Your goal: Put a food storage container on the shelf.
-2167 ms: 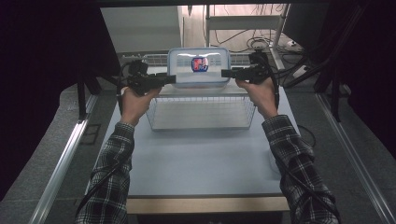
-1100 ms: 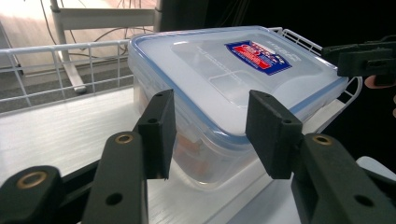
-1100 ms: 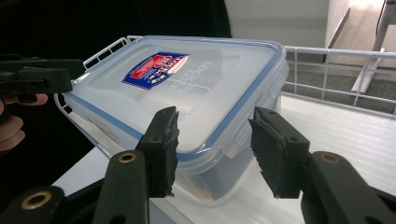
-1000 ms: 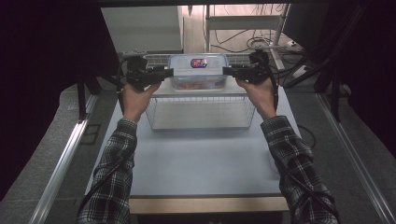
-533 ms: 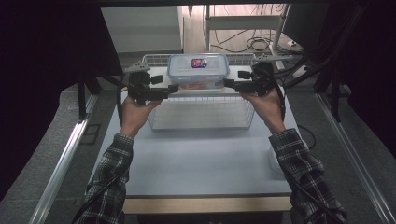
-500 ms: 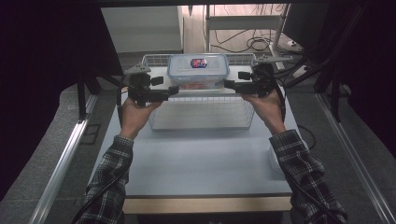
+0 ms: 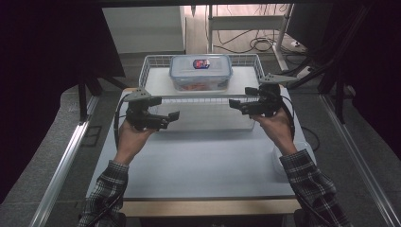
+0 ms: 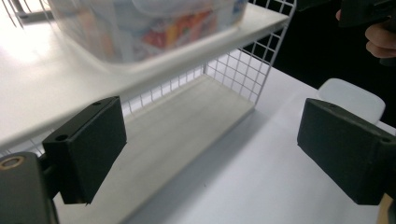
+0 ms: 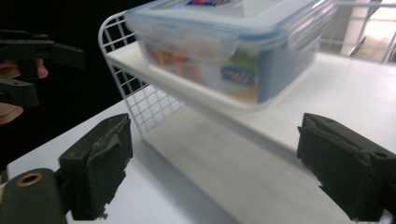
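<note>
Both grippers, left (image 7: 171, 117) and right (image 7: 235, 104), have just been opening and stand wide with nothing between the jaws, clear of the lidded food container (image 7: 200, 72). It rests on the top shelf of a wire rack (image 7: 156, 80) on the white counter (image 7: 198, 161). Withdrawing cleanly means pulling each gripper straight outward, avoiding the shelf edge.

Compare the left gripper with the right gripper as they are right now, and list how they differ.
The left gripper sits lower in the high view, nearer the person and clear of the wire shelf's front corner; the right gripper sits higher, level with the shelf's front edge. The left gripper's pads look smooth; the right gripper's pads are frayed at the edges. Both have just been opening, hold nothing, and point inward below the plastic container.
</note>
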Demonstrator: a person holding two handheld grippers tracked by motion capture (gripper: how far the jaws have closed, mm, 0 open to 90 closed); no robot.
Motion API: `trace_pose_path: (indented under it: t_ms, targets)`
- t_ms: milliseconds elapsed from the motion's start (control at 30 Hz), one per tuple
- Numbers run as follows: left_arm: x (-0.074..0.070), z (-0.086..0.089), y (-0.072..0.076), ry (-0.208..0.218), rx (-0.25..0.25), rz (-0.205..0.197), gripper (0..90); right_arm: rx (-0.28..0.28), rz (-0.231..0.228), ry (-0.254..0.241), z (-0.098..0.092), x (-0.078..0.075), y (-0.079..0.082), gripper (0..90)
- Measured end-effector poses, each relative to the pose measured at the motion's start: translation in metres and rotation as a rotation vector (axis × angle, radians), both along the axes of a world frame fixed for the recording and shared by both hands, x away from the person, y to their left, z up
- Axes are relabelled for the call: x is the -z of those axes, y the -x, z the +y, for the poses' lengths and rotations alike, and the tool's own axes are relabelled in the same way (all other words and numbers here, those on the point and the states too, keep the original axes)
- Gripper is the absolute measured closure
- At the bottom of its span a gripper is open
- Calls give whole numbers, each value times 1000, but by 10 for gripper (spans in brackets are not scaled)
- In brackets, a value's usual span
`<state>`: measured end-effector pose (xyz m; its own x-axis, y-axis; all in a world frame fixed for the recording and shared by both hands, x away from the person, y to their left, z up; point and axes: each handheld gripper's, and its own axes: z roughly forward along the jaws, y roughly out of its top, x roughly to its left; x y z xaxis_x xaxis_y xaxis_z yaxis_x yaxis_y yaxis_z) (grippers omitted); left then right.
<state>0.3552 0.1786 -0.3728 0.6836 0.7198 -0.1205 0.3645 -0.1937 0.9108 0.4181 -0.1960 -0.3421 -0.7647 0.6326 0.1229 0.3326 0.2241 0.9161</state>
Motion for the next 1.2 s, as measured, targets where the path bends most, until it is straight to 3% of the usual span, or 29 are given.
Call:
trace_pose_path:
  t_ms: [233, 467, 667, 867, 1067, 1200]
  targets:
    - [22, -5, 14, -12, 9, 15, 49, -26, -9, 18, -3, 12, 22, 66]
    - [37, -9, 30, -18, 12, 4, 35, -46, -16, 38, -10, 26, 41, 40]
    - [44, -10, 44, -44, 7, 0, 26, -35, -25, 44, -22, 39, 55, 18]
    - [54, -16, 57, -54, 19, 15, 17, -35, -28, 84, -30, 50, 69, 7]
    - [67, -17, 72, -81, 7, 3, 10, -33, -43, 79, -37, 58, 86, 0]
    - [78, -16, 80, -93, 4, 7, 11, -29, -27, 87, -38, 68, 94, 0]
